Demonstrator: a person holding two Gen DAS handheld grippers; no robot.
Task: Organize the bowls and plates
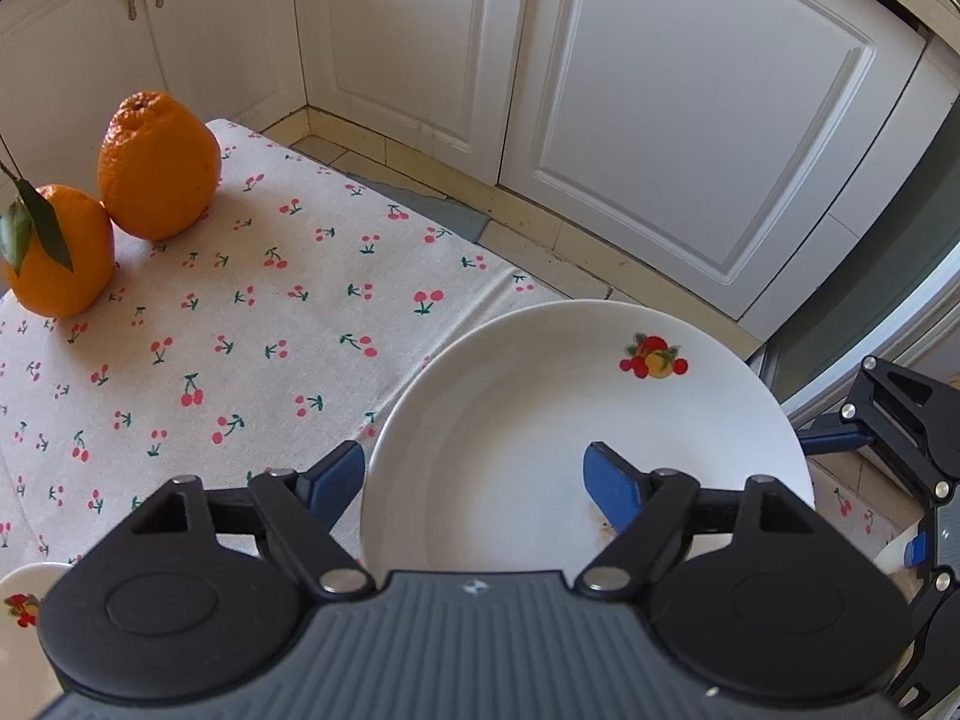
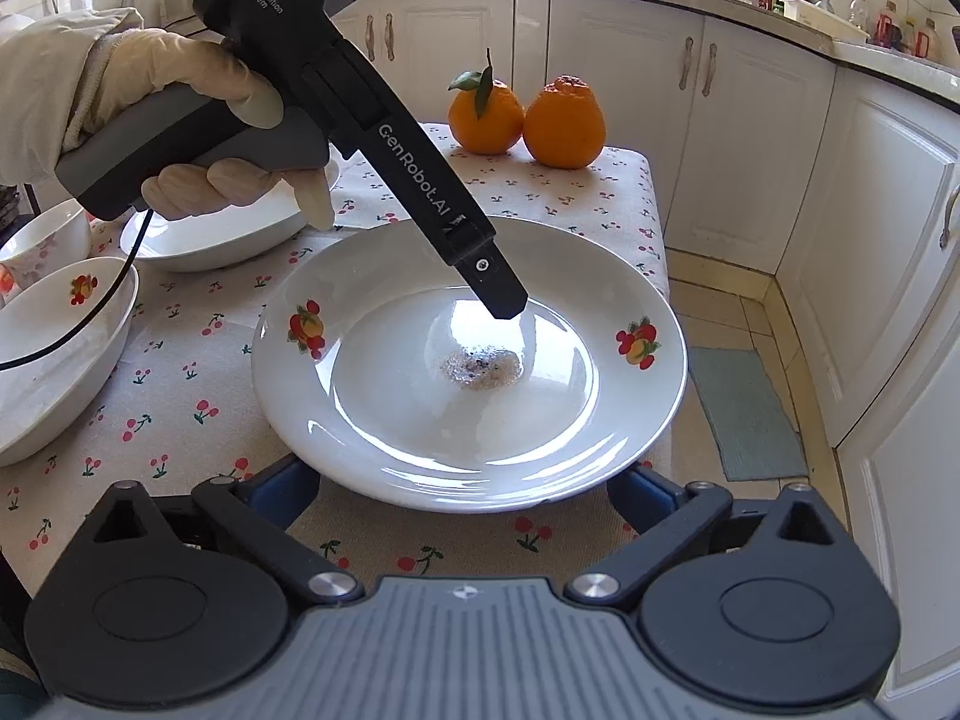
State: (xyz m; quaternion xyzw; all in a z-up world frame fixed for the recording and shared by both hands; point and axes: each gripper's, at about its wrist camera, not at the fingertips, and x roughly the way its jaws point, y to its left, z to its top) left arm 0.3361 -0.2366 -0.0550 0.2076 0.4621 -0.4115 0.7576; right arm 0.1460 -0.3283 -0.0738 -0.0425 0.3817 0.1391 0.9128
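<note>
A white plate with fruit decals (image 2: 468, 384) lies on the cherry-print tablecloth (image 2: 180, 396); a smear of residue sits at its centre. My left gripper (image 1: 474, 480) is open over the plate's (image 1: 540, 420) near-left rim, one blue finger (image 1: 336, 474) outside the rim and the other over the plate's inside. In the right wrist view the left gripper reaches down over the plate's middle. My right gripper (image 2: 462, 495) is open, its blue fingers at either side of the plate's near edge, low at table level. Three white bowls (image 2: 54, 360) stand at the left.
Two oranges (image 2: 528, 120) stand at the table's far edge. White cabinet doors (image 1: 660, 120) and tiled floor surround the table on the right. A bowl's rim (image 1: 24, 600) shows at the lower left of the left wrist view.
</note>
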